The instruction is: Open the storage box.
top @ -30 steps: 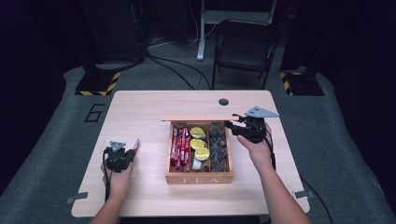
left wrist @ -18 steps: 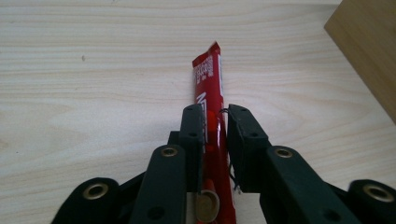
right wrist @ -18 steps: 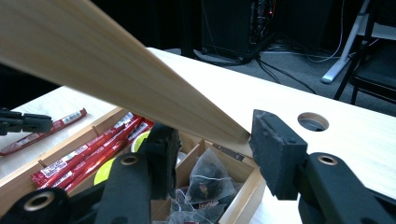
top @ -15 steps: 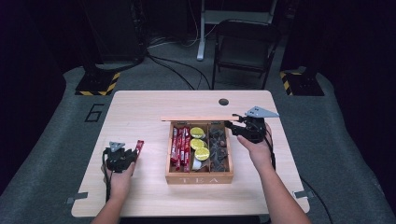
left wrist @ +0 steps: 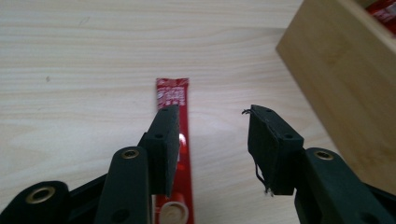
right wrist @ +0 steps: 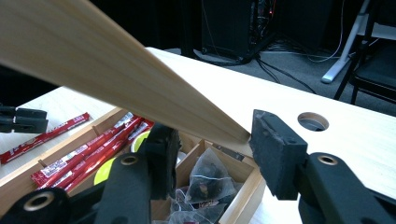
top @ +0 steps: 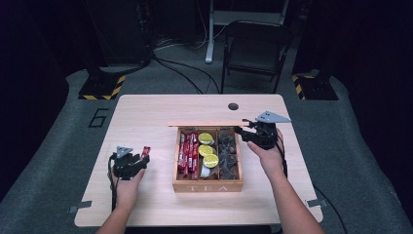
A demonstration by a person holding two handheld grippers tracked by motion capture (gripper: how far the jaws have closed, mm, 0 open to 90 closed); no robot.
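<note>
Left gripper (left wrist: 212, 149) low over red sachet (left wrist: 173, 100), jaws opening | right gripper (right wrist: 212, 154) clamps lid (right wrist: 107, 70)

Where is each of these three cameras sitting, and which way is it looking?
High view: above the person's side, looking forward and down at the table; forearms and hands show.
Left gripper view: on the left gripper, facing the red sachet.
Right gripper view: on the right gripper, facing the lid.
All share the tea box.
</note>
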